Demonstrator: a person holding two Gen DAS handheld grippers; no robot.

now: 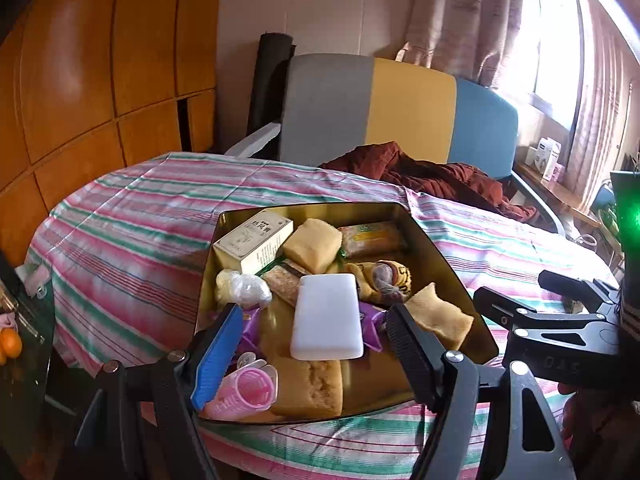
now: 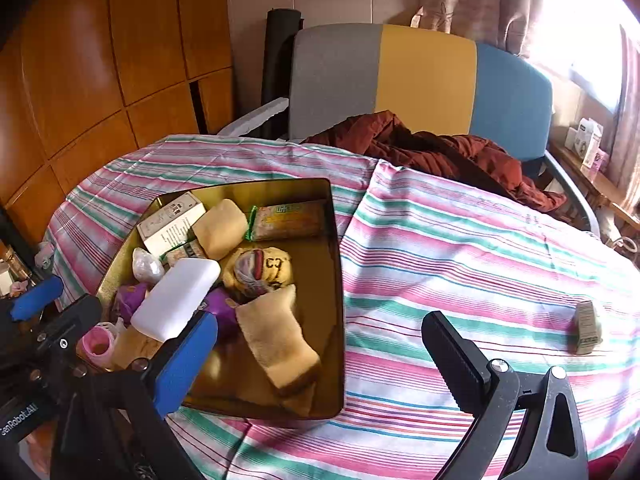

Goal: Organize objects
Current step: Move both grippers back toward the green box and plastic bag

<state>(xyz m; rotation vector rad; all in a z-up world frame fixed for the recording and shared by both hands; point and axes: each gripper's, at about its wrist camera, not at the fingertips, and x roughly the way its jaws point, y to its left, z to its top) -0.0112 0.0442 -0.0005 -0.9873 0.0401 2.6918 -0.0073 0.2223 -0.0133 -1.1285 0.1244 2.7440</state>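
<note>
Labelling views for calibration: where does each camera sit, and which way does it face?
Left wrist: on the left gripper, angled down over the tin; its own open fingers show, plus the right gripper.
Right wrist: on the right gripper, angled down at the tablecloth; open fingers, left gripper at the left edge.
Shared: tin, white block, chair.

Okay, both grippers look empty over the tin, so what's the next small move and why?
Probably swing the right gripper, open and empty, toward the small carton on the striped cloth. It appears to be the only loose item outside the gold tin, which holds the rest.
</note>
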